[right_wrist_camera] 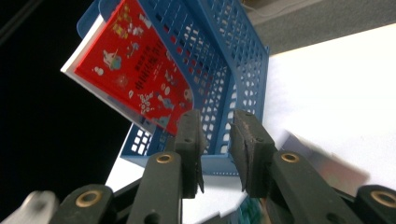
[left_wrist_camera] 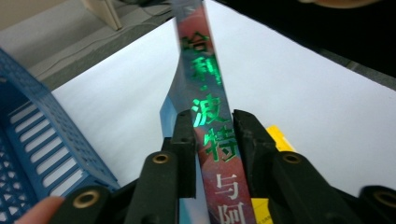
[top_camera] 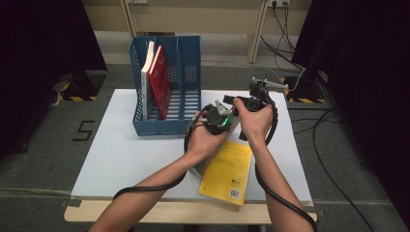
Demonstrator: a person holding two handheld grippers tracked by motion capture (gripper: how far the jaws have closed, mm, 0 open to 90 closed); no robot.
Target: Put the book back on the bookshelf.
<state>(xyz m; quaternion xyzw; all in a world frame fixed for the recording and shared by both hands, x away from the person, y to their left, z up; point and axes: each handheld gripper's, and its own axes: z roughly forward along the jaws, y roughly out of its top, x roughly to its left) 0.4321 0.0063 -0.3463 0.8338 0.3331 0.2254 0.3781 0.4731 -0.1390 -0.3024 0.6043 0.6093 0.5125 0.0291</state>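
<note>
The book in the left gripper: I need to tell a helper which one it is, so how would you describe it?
On the white table, right of the blue file rack, the left gripper is shut on a book by its spine. That spine carries shiny green Chinese characters, unlike the yellow book lying flat beside it and the red book standing in the rack.

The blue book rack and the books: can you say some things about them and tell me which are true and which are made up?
1. A red book stands in the blue book rack. True.
2. The left tool grips the spine of a book with green lettering. True.
3. The yellow book stands in the rack. False: it lies flat on the white table.
4. The right tool grips the red book. False: nothing is between its jaws.
5. The rack is full. False: its right-hand slots are empty.
</note>
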